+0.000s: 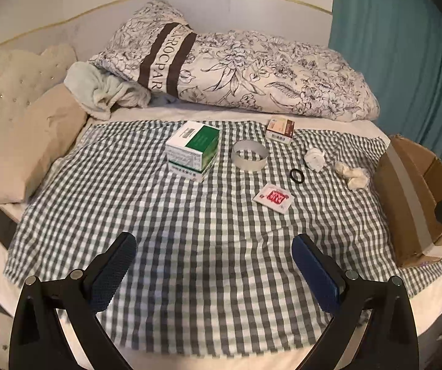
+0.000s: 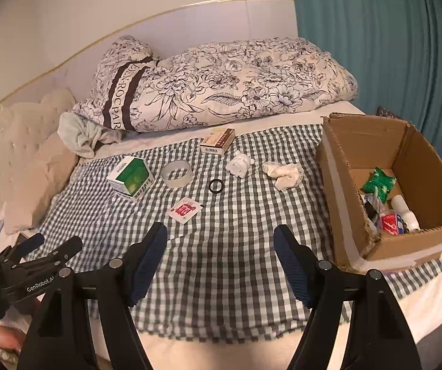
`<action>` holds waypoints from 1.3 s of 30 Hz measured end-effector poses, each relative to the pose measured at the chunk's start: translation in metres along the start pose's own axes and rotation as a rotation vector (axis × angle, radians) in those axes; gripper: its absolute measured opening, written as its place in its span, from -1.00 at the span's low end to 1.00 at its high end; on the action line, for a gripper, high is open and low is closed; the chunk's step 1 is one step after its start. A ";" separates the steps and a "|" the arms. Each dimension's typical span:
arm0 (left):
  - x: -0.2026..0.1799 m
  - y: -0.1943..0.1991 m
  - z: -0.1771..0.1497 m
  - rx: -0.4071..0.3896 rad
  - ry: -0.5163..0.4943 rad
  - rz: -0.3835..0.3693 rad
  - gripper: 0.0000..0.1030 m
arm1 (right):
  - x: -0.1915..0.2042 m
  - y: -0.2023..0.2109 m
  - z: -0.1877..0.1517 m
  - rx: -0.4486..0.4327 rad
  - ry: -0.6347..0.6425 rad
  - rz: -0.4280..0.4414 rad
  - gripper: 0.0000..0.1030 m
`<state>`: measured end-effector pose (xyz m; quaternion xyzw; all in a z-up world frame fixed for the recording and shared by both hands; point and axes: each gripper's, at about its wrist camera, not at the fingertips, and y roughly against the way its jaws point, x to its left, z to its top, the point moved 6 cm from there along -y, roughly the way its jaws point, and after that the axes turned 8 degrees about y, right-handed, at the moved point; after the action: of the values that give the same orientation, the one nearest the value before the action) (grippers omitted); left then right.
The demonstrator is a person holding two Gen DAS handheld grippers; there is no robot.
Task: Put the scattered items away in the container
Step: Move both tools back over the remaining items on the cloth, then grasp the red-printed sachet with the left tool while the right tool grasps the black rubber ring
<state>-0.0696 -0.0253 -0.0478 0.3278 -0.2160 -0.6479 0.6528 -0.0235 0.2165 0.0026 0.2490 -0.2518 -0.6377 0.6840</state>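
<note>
On the checked cloth [image 1: 190,231] lie a green-and-white box [image 1: 193,151] [image 2: 131,178], a tape ring [image 1: 249,155] [image 2: 177,173], a brown-and-white box [image 1: 279,131] [image 2: 218,141], a black ring [image 1: 297,175] [image 2: 215,186], a white figurine [image 1: 314,158] [image 2: 240,164], crumpled tissue [image 1: 352,172] [image 2: 284,174] and a red-and-white sachet [image 1: 272,197] [image 2: 184,209]. The cardboard box [image 1: 406,197] [image 2: 344,185] stands at the right with several items inside. My left gripper [image 1: 213,256] and right gripper [image 2: 221,246] are open and empty, hovering near the cloth's front.
A floral duvet [image 1: 252,71] and pale blue blanket [image 1: 100,89] lie at the back. Beige pillows [image 1: 35,148] sit at the left. A teal curtain [image 1: 406,61] hangs at the right. The left gripper's body [image 2: 35,265] shows at the right wrist view's lower left.
</note>
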 end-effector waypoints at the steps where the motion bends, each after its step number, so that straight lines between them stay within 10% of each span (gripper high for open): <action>1: -0.002 -0.007 -0.001 -0.002 -0.003 -0.008 1.00 | -0.003 -0.007 -0.001 0.001 0.007 -0.007 0.39; 22: -0.091 -0.182 0.006 0.076 -0.085 -0.142 1.00 | -0.018 -0.190 0.026 0.118 0.065 0.075 0.39; 39: -0.075 -0.243 0.009 0.120 -0.069 -0.019 0.98 | -0.004 -0.278 0.034 0.182 0.088 0.134 0.38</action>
<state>-0.2520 0.0609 -0.2030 0.3456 -0.2736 -0.6509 0.6181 -0.2537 0.2026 -0.1564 0.3205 -0.2947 -0.5536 0.7099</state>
